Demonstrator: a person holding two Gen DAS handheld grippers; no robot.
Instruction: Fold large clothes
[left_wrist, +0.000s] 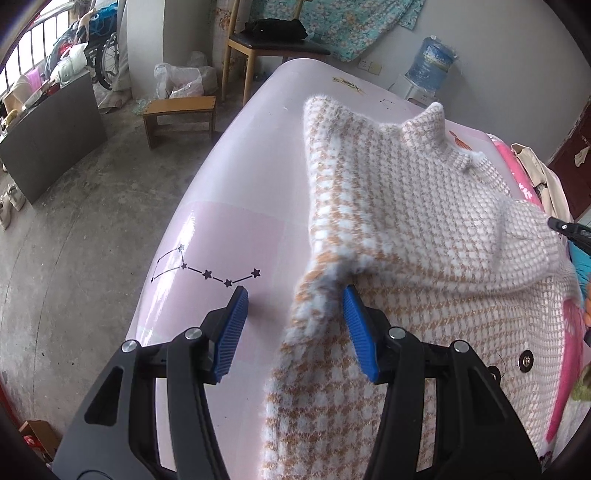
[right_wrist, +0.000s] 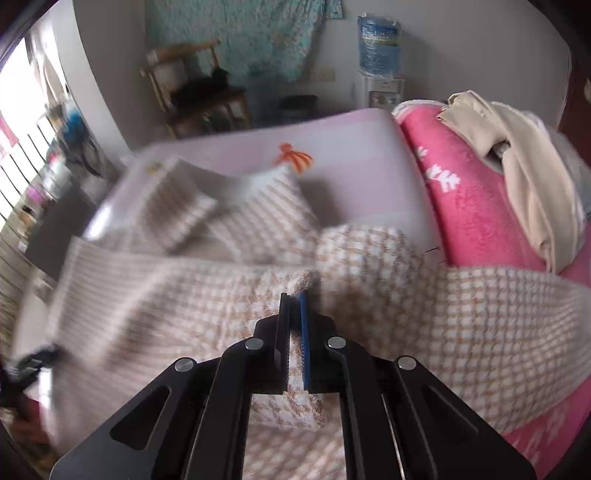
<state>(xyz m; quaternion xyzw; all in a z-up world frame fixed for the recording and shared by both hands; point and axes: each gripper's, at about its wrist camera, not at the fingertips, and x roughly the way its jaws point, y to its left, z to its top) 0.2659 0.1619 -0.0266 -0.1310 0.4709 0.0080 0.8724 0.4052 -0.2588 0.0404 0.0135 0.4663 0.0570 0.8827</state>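
A fuzzy white-and-tan houndstooth coat (left_wrist: 417, 229) lies on a pale pink table (left_wrist: 236, 206), part of it folded over itself, with dark snap buttons (left_wrist: 524, 360) near its right edge. My left gripper (left_wrist: 295, 299) is open at the coat's left edge, with a fold of cloth hanging between its blue pads (left_wrist: 234, 321). In the blurred right wrist view, my right gripper (right_wrist: 294, 306) is shut on a fold of the coat (right_wrist: 388, 295) and holds it up. The right gripper's tip shows at the right edge of the left wrist view (left_wrist: 570, 229).
A pink towel (right_wrist: 476, 206) with a beige garment (right_wrist: 524, 166) on it lies on the table's right side. Beyond the table are a wooden chair (left_wrist: 258, 44), a small stool (left_wrist: 181, 114), a water dispenser (left_wrist: 428, 66) and concrete floor (left_wrist: 74, 258) to the left.
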